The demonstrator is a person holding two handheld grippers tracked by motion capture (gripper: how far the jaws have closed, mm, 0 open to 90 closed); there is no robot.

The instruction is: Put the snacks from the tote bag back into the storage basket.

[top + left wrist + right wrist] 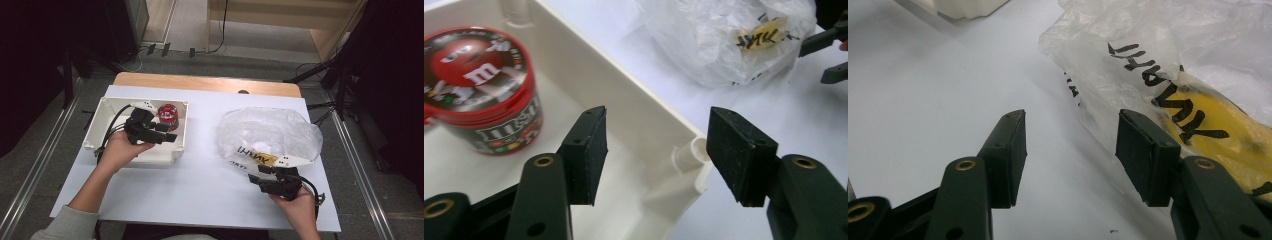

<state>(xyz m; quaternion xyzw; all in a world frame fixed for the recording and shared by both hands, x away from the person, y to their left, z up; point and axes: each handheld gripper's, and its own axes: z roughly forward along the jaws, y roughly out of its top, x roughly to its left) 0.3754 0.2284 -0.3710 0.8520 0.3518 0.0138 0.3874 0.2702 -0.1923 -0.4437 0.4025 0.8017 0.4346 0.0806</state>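
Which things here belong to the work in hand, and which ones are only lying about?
In the work:
- red candy tub
- white bin
- plastic bag
- left hand-held gripper, open
- right hand-held gripper, open

Lying about:
- floor cables
- wooden furniture

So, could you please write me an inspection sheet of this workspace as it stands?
Surface: white table top, a wooden edge at the far side.
Job's things: red sweets tub upright inside the white box; clear plastic bag with black lettering lying at the right.
Clutter: nothing seen.
Grippers: left tool open over the box's corner, nothing between its jaws; right tool open at the bag's near edge, not gripping it.
Cables: black cable trailing from the left tool over the box.
Surroundings: grey floor, metal rails, dark stands.
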